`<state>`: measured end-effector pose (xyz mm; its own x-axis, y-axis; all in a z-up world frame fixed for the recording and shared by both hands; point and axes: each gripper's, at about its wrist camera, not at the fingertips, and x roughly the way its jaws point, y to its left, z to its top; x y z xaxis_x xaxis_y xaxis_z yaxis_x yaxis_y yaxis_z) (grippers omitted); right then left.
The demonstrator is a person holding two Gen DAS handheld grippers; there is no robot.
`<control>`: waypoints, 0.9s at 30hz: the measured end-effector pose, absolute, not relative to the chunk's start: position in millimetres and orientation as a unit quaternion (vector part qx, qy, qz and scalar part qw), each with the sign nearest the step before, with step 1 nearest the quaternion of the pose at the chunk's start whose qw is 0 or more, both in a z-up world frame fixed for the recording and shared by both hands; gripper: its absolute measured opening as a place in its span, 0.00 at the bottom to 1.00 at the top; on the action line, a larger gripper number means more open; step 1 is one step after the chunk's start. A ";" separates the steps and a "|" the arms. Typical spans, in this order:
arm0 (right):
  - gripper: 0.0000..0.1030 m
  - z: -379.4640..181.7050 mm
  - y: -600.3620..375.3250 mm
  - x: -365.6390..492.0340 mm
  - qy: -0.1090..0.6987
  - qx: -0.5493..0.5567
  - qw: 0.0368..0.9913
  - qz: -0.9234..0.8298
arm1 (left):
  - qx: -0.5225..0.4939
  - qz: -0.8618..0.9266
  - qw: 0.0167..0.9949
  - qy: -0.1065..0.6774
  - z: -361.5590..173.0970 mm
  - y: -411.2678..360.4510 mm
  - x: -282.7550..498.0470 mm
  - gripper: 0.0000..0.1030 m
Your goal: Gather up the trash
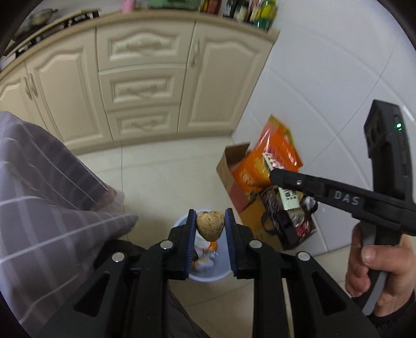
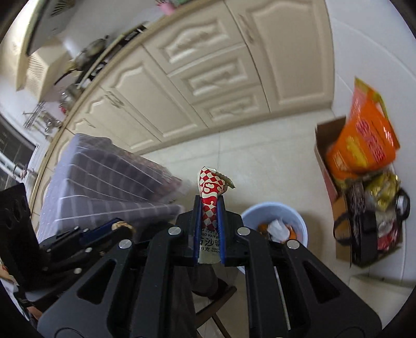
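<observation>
L gripper (image 1: 210, 225) clamps a crumb lump (image 1: 210, 225) over the bin (image 1: 208, 278); R gripper (image 2: 210, 221) pinches a wrapper (image 2: 211, 197), off to the bin's side. Drop now, wrapper prob. misses.

Location: a domestic kitchen. Evidence: a run of cream base cabinets (image 1: 145, 78) with raised-panel doors, a three-drawer stack and ornate metal handles stands under a beige worktop (image 2: 85, 85). The worktop carries a pan (image 2: 91, 49) on a hob, with a range hood (image 2: 49, 28) above, and a group of bottles (image 1: 249, 11) at the far end. Pale floor tiles (image 1: 166, 179) and white wall tiles (image 1: 325, 83) line the room. A light blue waste bin (image 2: 275, 210) and a cardboard box (image 2: 325, 145) of packaged goods stand on the floor.
</observation>
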<state>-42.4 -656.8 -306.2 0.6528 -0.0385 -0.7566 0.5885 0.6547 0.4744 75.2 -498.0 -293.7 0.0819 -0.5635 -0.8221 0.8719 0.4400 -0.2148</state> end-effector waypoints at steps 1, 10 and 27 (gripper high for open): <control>0.11 -309.7 -658.2 -41.3 0.375 0.373 0.827 -0.190 | 0.173 -0.501 0.711 0.461 -300.7 -503.9 76.0 0.21; 0.57 -352.6 -683.5 -41.7 0.394 0.425 0.786 -0.214 | 0.189 -0.499 0.683 0.498 -330.2 -537.6 86.5 0.76; 0.94 -335.0 -678.7 -46.8 0.380 0.419 0.786 -0.248 | 0.163 -0.476 0.745 0.439 -266.4 -499.5 91.0 0.90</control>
<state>-46.8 -678.7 -335.0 0.5878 -0.0706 -0.8059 0.7087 0.5253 0.4709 91.0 -499.5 -266.4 0.1628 -0.5650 -0.8089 0.8518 0.4942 -0.1737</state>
